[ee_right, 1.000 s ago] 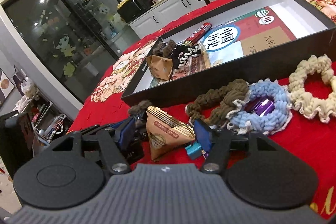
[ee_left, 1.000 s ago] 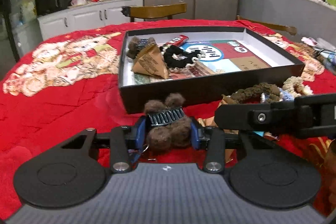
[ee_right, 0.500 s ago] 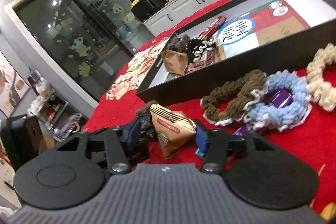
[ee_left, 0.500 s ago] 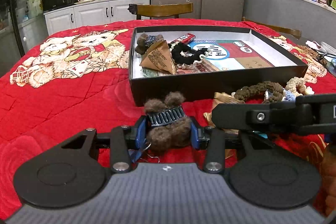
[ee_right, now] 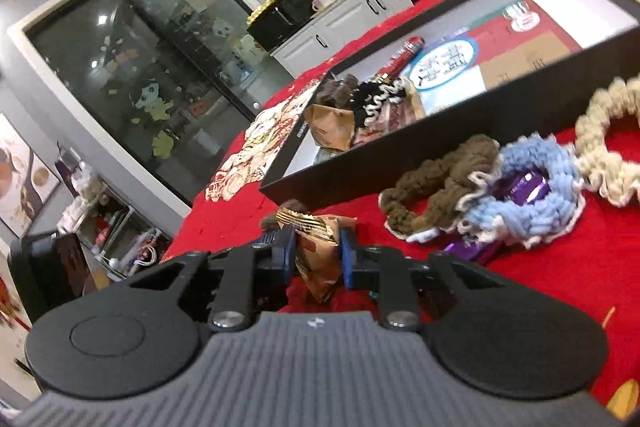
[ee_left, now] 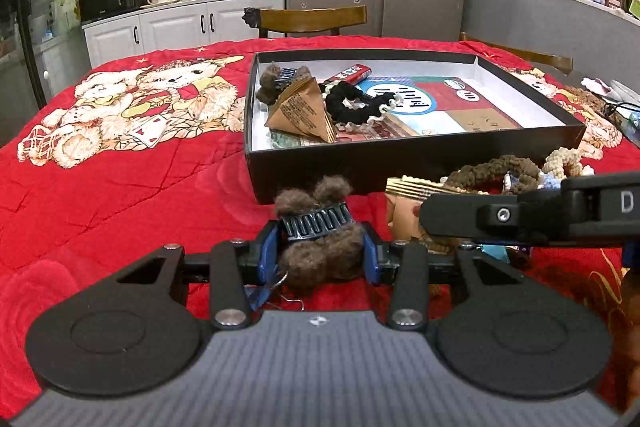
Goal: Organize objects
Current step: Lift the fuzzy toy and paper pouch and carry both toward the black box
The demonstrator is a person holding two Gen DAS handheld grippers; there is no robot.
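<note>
My left gripper (ee_left: 319,255) is shut on a brown fuzzy hair claw (ee_left: 318,247) just above the red cloth, in front of the black box (ee_left: 400,167). The right gripper (ee_right: 319,253) has its jaws closing, and its pads squeeze a brown triangular snack packet (ee_right: 320,247), which crumples between them. That packet's gold edge (ee_left: 416,183) and the right gripper's arm also show at the right of the left wrist view. Inside the box lie another fuzzy claw (ee_left: 280,81), a matching packet (ee_left: 302,115), a black scrunchie (ee_left: 356,105) and a red bar (ee_left: 352,73).
Right of the packet on the cloth lie a brown scrunchie (ee_right: 440,179), a blue one (ee_right: 532,191) around a purple wrapper, and a cream one (ee_right: 612,143). The box's near wall stands close ahead. Wooden chairs (ee_left: 308,21) and white cabinets are beyond the table.
The right gripper's jaws have narrowed onto the triangular packet, squashing it, and its view has rolled. The left gripper holds the fuzzy claw in the same place.
</note>
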